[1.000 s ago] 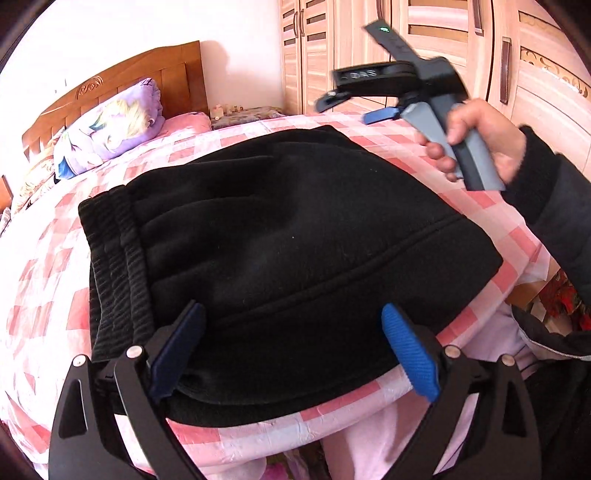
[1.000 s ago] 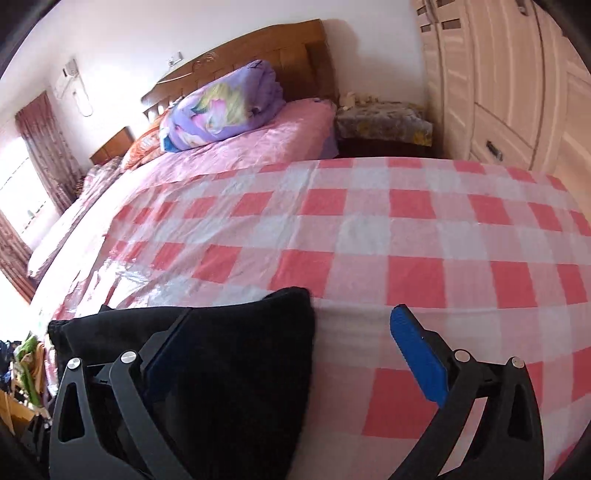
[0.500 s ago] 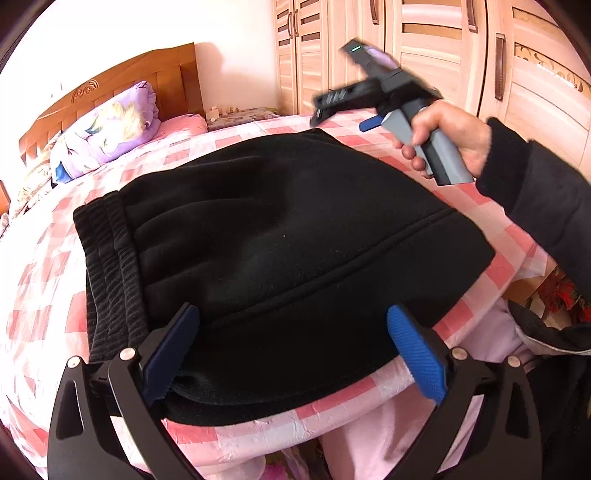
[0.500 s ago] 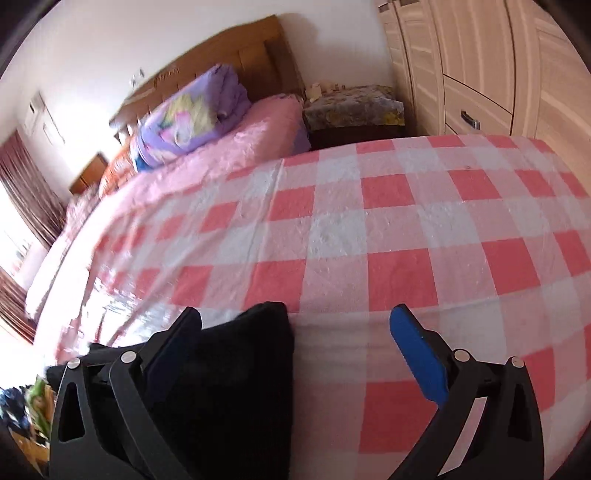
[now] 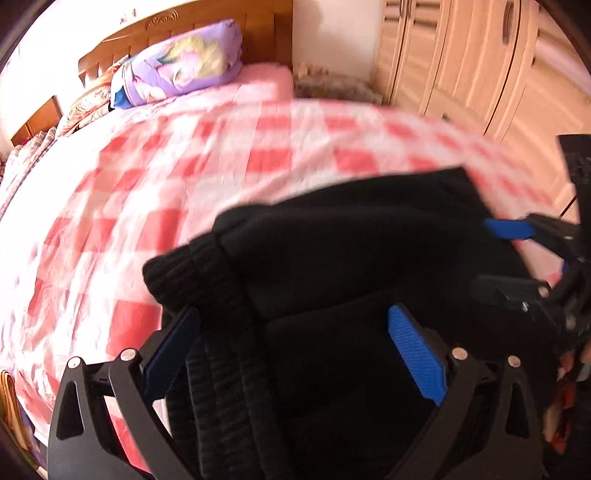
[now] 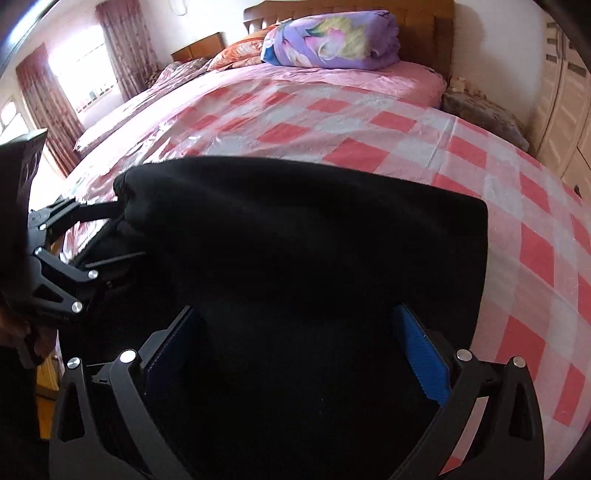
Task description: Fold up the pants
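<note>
The black pants (image 5: pixel 351 258), folded into a thick bundle with the ribbed waistband (image 5: pixel 221 332) at its left, lie near the front edge of the pink checked bed (image 5: pixel 221 155). My left gripper (image 5: pixel 295 354) is open with its blue pads either side of the waistband end. My right gripper (image 6: pixel 299 354) is open with its pads either side of the bundle's (image 6: pixel 295 240) right part. The right gripper also shows at the right edge of the left wrist view (image 5: pixel 532 254), and the left gripper (image 6: pixel 96 236) shows at the bundle's left end in the right wrist view.
A purple floral pillow (image 5: pixel 177 62) lies by the wooden headboard (image 6: pixel 424 33) at the far end. A wooden wardrobe (image 5: pixel 480 62) stands to the right of the bed, with a cluttered nightstand (image 6: pixel 480 107) beside it. Curtained windows (image 6: pixel 48 96) are at the left.
Both grippers have swung down to the near side of the bundle, and each now has its open fingers around the pants. The right gripper was up above the far corner before.
</note>
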The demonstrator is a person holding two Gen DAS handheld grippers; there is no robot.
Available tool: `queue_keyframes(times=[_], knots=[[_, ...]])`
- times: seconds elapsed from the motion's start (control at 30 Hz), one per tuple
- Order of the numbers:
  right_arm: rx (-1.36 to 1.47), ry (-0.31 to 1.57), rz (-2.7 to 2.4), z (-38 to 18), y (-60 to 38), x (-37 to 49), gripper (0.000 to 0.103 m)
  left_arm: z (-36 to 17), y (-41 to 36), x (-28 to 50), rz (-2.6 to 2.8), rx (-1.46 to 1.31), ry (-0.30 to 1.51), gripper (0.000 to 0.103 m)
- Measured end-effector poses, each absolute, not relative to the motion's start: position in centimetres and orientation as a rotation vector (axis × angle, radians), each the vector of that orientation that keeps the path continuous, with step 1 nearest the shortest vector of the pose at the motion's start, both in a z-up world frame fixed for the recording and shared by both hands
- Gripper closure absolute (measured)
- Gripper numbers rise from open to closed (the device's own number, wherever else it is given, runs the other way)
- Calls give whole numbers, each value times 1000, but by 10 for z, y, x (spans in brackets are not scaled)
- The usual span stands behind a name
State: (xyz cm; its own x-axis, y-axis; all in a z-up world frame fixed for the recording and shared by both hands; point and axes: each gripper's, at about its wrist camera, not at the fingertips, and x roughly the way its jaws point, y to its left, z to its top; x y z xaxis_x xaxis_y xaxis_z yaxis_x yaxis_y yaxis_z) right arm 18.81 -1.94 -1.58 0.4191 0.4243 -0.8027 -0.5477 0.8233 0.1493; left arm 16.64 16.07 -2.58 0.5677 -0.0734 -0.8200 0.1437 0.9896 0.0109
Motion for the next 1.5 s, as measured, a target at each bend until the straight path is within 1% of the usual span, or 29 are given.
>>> queue_keyframes(times=[0.07,0.2,0.27,0.33,0.37,0.4,0.47,0.53,0.63,0.7,0.8,0.83,1.07,1.13,1.27,1.37,1.5], knots=[[-110,966,595,-15,-27,184,4,-33,159,160,-118,105,920,1],[-106,928,528,4,-32,157,4,-38,168,155,-98,86,920,1],[-55,891,645,13,-33,135,4,-38,166,157,-94,92,917,1],[-117,950,680,-2,-24,119,4,-36,163,156,-83,102,910,1],[-167,940,671,-10,-22,111,4,-37,162,156,-78,107,907,1],[-135,911,685,-12,-29,106,4,-36,161,156,-75,107,905,1],[-49,949,706,-15,-44,107,4,-36,161,156,-74,105,900,1],[-51,961,669,-10,-55,100,4,-36,162,155,-74,104,893,1],[-101,919,621,-3,-66,80,4,-37,165,156,-73,90,889,1],[-83,956,639,-17,-70,80,4,-37,165,156,-71,83,888,1],[58,1037,692,-40,-83,86,4,-37,165,156,-66,78,886,1],[57,1013,694,-39,-85,82,4,-37,166,156,-66,77,884,1],[-30,1001,643,-24,-80,72,4,-34,166,152,-47,73,881,1],[-13,982,633,-18,-87,69,4,-32,167,146,-37,76,883,1],[144,961,604,-13,-119,75,4,-21,180,128,-44,10,865,1],[257,985,537,-14,-138,86,4,-5,194,108,-50,-36,829,2],[408,1004,512,-18,-156,97,4,18,268,87,-155,-439,745,2]])
